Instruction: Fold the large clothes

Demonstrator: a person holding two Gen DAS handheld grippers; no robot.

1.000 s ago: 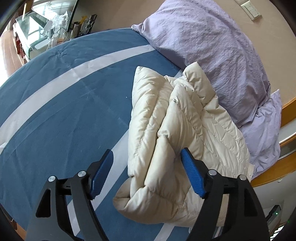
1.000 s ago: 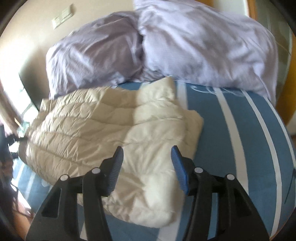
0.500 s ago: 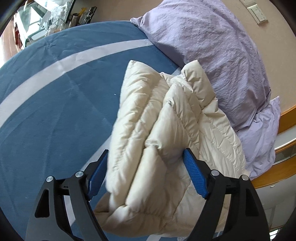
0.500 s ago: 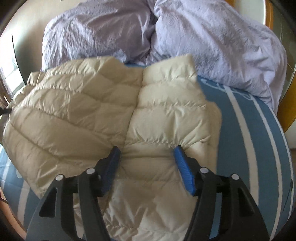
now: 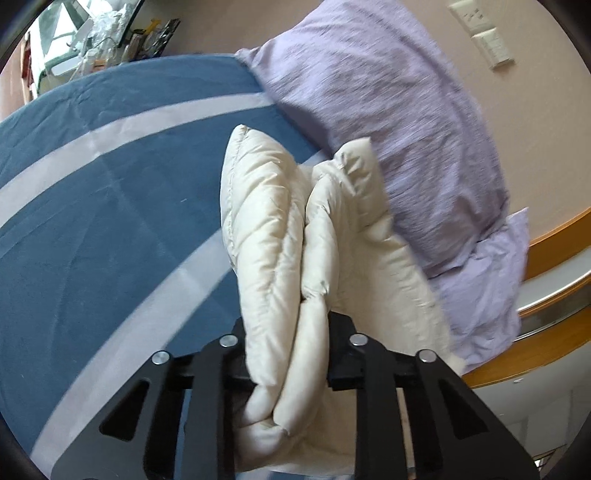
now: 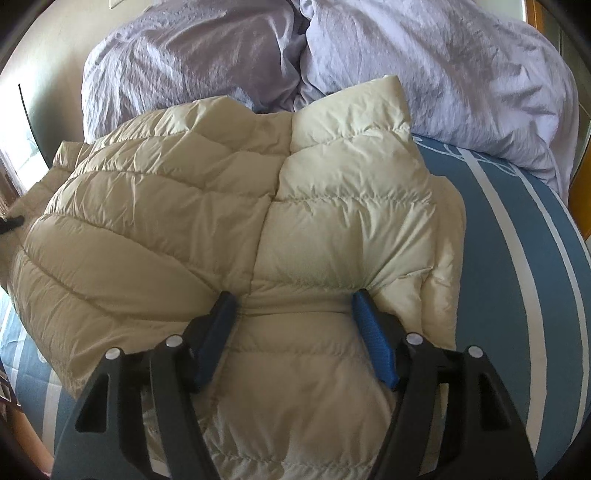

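Observation:
A cream quilted puffer jacket (image 5: 258, 221) lies folded on the blue bed sheet (image 5: 110, 221) with white stripes. My left gripper (image 5: 290, 321) is closing its jaws on the jacket's near edge; two puffy layers are squeezed upright between the pads, which the fabric hides. In the right wrist view the jacket (image 6: 166, 221) spreads wide below the pillows. My right gripper (image 6: 293, 295) rests down on it with its jaws opening. A bulge of quilting sits between its blue fingers (image 6: 373, 339), and the fabric puckers at both tips.
Two lilac pillows (image 6: 424, 55) (image 6: 184, 62) lie against the wall just behind the jacket. A wooden bed frame (image 5: 554, 236) runs along the right in the left wrist view. Wall switches (image 5: 484, 33) sit above. A cluttered desk (image 5: 92, 29) stands beyond the bed.
The left jaws went from wide around the jacket's edge to squeezed on it, bunching the layers upright. The right gripper sank onto the jacket and its fingers spread wider.

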